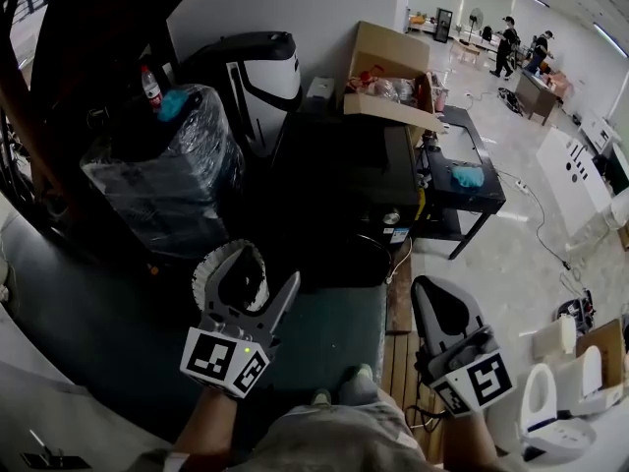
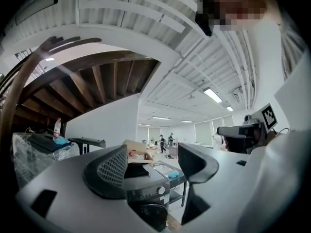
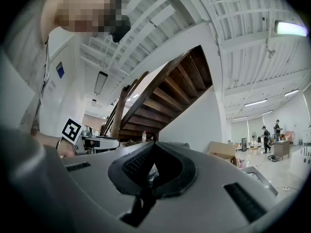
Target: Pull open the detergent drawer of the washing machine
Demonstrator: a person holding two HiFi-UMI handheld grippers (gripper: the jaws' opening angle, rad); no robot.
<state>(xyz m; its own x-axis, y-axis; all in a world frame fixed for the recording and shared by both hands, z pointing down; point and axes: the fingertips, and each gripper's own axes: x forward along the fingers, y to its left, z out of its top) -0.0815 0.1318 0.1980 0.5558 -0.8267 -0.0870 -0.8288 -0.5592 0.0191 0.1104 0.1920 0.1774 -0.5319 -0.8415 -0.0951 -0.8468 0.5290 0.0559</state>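
The black washing machine (image 1: 344,170) stands ahead of me in the head view, and its round door (image 1: 362,259) faces me. My left gripper (image 1: 267,268) hangs in front of it, apart from it, with its jaws open and nothing between them. In the left gripper view, the left gripper (image 2: 152,154) frames the machine's control panel with a knob (image 2: 160,191). I cannot pick out the detergent drawer. My right gripper (image 1: 425,288) is held lower right of the machine. In the right gripper view the right gripper (image 3: 154,147) has its jaws shut together on nothing.
A plastic-wrapped black bundle (image 1: 162,180) with a bottle (image 1: 150,85) stands left of the machine. An open cardboard box (image 1: 388,72) sits on its far end. A black cart (image 1: 462,180) stands to the right, and white appliances (image 1: 565,382) at the lower right. People (image 1: 506,42) are far back.
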